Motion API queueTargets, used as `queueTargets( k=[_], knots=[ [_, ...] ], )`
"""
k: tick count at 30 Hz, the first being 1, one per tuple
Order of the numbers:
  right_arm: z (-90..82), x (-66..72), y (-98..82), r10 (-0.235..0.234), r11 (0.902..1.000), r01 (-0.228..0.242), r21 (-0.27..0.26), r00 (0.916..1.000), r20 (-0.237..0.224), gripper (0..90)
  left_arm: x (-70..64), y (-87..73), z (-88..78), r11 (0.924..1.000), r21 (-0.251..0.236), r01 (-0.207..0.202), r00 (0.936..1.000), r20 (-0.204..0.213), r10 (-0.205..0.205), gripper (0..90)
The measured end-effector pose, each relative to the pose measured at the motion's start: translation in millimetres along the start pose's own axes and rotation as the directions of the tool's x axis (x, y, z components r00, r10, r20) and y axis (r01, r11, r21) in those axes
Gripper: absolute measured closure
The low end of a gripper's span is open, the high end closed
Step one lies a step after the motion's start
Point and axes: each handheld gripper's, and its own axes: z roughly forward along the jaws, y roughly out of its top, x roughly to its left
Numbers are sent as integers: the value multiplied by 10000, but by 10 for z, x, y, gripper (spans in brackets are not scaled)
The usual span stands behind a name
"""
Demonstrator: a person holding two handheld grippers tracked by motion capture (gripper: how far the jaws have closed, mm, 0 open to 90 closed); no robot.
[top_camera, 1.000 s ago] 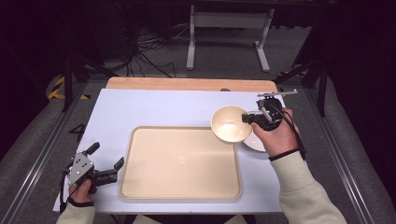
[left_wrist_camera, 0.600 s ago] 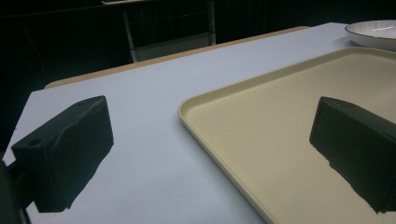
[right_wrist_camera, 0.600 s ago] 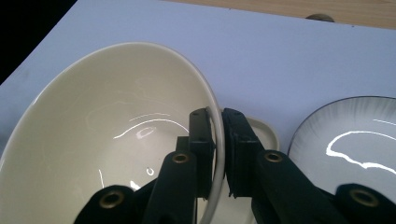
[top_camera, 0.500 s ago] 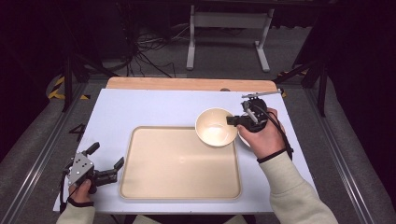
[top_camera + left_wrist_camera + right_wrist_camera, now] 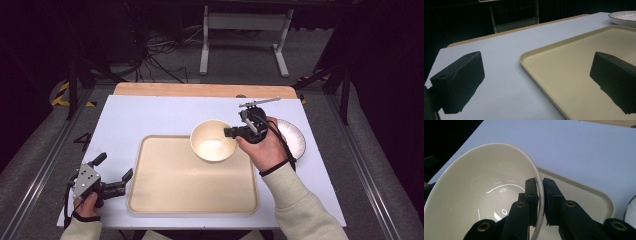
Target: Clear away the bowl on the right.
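Note:
A cream bowl hangs above the far right corner of the beige tray. My right gripper is shut on the bowl's right rim. In the right gripper view the rim runs between the two black pads, with the bowl's inside to the left. My left gripper rests open at the table's near left corner, just left of the tray. Its jaws stand wide apart in the left gripper view, one over the white table, one over the tray, with nothing between them.
A white plate with a dark rim lies on the table right of the tray, behind my right hand; its edge lies far off in the left gripper view. A wooden strip borders the far edge.
My right gripper has carried the bowl leftward, off the white plate and over the tray's far right corner. The left gripper has stayed put.

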Motion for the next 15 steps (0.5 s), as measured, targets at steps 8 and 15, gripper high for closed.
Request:
queueTargets(
  k=[8, 15],
  knots=[
    [135, 120, 20, -418, 9990, 424, 149, 9984, -380, 828, 2, -1, 0, 10000, -21, 4, 10000, 3, -4, 3],
    [251, 172, 14, -764, 9963, 784, 364, 9956, -539, 825, 2, -1, 0, 10000, -24, 6, 10000, 8, -6, 2]
  ],
)
